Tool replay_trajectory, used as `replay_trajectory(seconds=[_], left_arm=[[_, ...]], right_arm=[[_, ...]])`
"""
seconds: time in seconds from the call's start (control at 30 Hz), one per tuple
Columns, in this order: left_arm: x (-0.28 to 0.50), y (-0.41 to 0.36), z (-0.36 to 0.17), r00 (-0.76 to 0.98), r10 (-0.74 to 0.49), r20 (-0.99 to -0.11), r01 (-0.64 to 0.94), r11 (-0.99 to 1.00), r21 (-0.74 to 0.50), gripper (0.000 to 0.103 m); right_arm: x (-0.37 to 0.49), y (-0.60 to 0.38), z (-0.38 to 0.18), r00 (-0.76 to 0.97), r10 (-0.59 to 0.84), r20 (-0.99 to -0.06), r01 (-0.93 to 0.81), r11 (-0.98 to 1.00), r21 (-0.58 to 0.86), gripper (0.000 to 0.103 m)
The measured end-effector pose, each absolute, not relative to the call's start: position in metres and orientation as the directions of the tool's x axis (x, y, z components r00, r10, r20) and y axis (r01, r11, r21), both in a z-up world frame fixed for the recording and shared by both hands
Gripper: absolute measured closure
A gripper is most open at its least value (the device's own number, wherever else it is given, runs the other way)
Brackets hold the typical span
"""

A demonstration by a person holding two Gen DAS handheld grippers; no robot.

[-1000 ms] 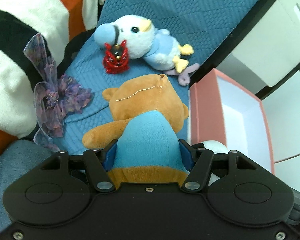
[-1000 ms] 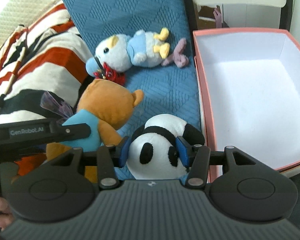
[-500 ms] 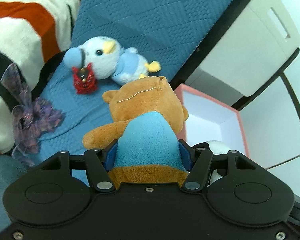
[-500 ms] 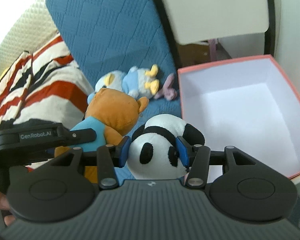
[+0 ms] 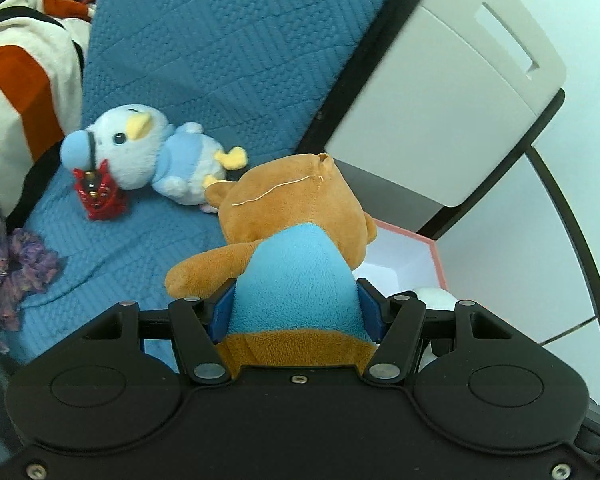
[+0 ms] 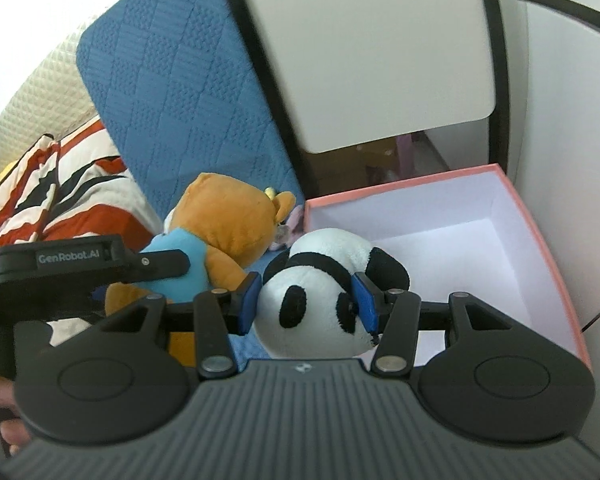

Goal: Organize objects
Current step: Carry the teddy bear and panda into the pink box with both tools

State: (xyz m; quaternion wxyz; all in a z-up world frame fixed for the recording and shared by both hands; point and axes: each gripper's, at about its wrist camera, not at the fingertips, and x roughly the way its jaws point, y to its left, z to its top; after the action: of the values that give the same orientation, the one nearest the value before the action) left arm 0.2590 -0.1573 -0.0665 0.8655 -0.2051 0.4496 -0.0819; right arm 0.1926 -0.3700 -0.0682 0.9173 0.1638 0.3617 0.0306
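My left gripper (image 5: pixel 296 310) is shut on the blue-shirted body of a brown plush bear (image 5: pixel 296 216), held up above the blue quilted cover (image 5: pixel 220 40). The bear (image 6: pixel 224 220) also shows at the left of the right wrist view, with the left gripper's arm across it. My right gripper (image 6: pixel 306 300) is shut on a black-and-white plush panda (image 6: pixel 316 292) by its head. Just behind and right of the panda stands an open pink box (image 6: pixel 552 264) with a bare white inside; its corner (image 5: pixel 436 256) peeks out past the bear in the left wrist view.
A pale blue plush bird (image 5: pixel 148 156) and a red ornament (image 5: pixel 98 196) lie on the cover. A purple ribbon flower (image 5: pixel 8 268) sits at the left edge by a striped red, white and black blanket (image 5: pixel 16 80). A white cabinet (image 6: pixel 364 52) stands behind the box.
Both grippers have risen and swung toward the pink box, each carrying its toy. The bird and red ornament have slid left and back in view. Neither grip has changed.
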Motion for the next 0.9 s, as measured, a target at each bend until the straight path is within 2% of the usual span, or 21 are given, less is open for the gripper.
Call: replay_trajectory(seconds=[0.47,0.9], left_arm=[[0.279,-0.235,-0.102,0.555,-0.325,-0.766,-0.004,0.92,-0.393,0.044],[0.299,-0.286,-0.151,0.476,-0.328,-0.816,0.022,0.932,-0.362,0.044]], right_arm=[[0.195,-0.448,-0.109,0.717,0.119,-0.687,0.144,0.939,0.313,0.05],[0.198,-0.481,-0.161,0.68,0.082,-0.729,0.185,0.943,0.279,0.05]])
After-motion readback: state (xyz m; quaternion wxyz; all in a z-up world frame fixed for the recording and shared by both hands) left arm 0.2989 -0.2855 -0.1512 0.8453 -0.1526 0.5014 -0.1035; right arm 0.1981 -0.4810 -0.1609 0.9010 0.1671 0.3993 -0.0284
